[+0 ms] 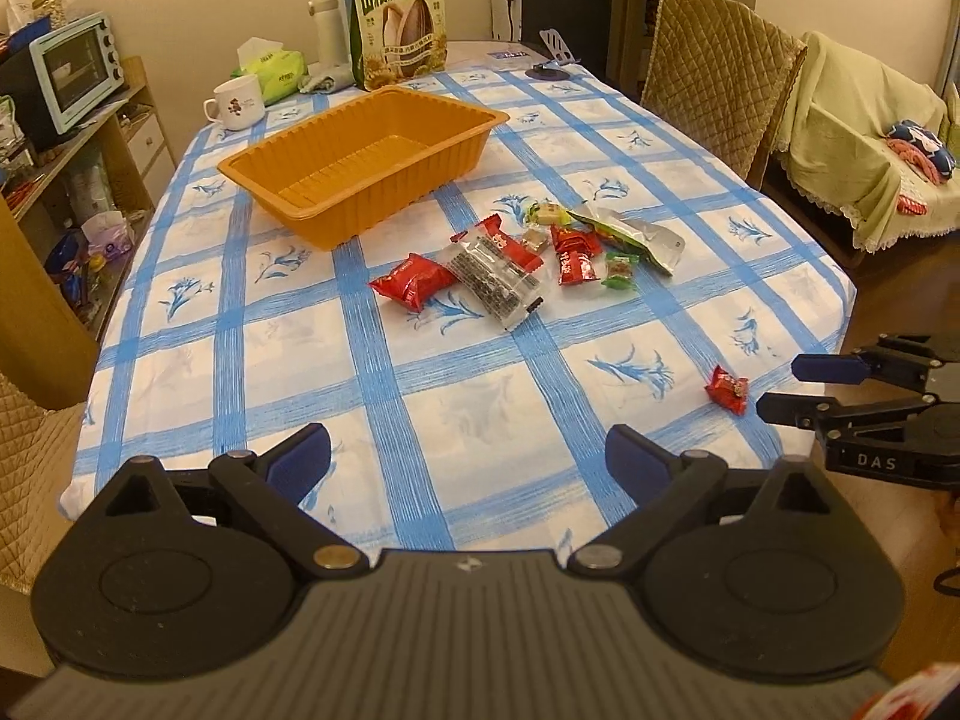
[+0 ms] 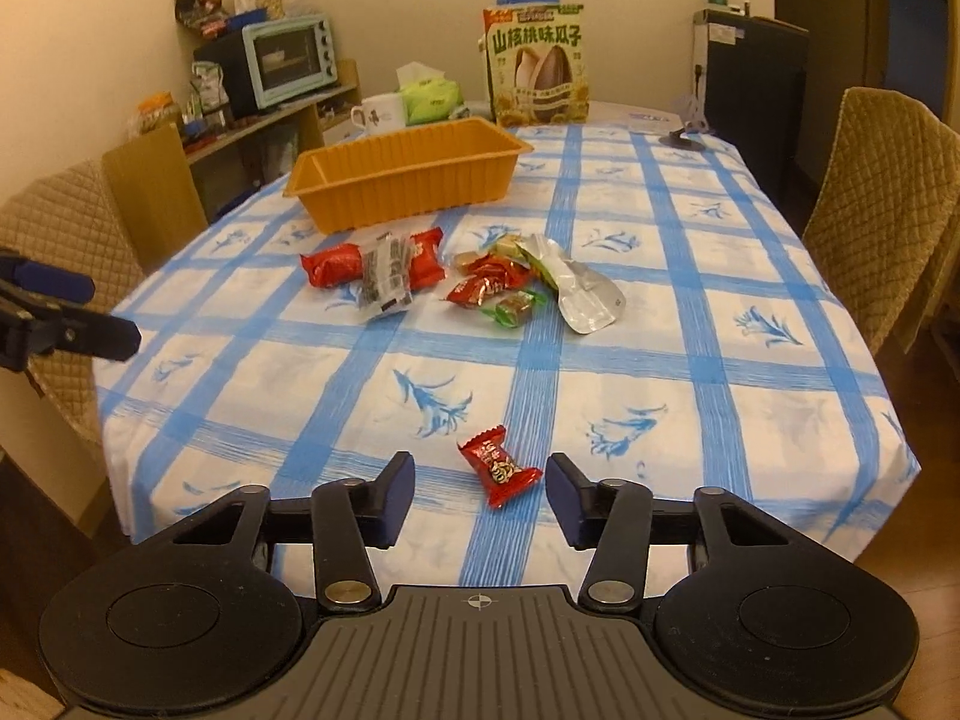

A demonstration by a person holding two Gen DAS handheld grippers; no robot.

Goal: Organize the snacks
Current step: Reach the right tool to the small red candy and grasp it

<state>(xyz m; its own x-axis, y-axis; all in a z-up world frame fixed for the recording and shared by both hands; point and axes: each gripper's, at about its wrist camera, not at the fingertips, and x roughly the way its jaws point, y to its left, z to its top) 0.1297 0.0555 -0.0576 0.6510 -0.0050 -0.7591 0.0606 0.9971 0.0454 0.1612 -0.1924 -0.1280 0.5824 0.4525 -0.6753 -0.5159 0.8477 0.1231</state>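
An empty orange tray (image 1: 360, 165) (image 2: 408, 180) stands on the far half of the blue-checked table. A loose pile of wrapped snacks (image 1: 528, 258) (image 2: 456, 276) lies in front of it: red packets, a clear packet of dark seeds, small candies and a torn silver pouch (image 2: 576, 288). One red candy (image 2: 498, 468) (image 1: 727, 389) lies alone near the front edge, just ahead of my open right gripper (image 2: 480, 495) (image 1: 780, 387). My left gripper (image 1: 468, 459) is open and empty above the near edge, and shows at the left of the right wrist view (image 2: 111, 318).
A large sunflower-seed bag (image 1: 399, 30) (image 2: 537, 66), a white mug (image 1: 237, 101), a tissue pack (image 1: 270, 69) and a thermos (image 1: 327, 30) stand at the far end. Padded chairs (image 1: 714, 84) (image 2: 882, 192) flank the table. A shelf with a toaster oven (image 2: 288, 60) is at left.
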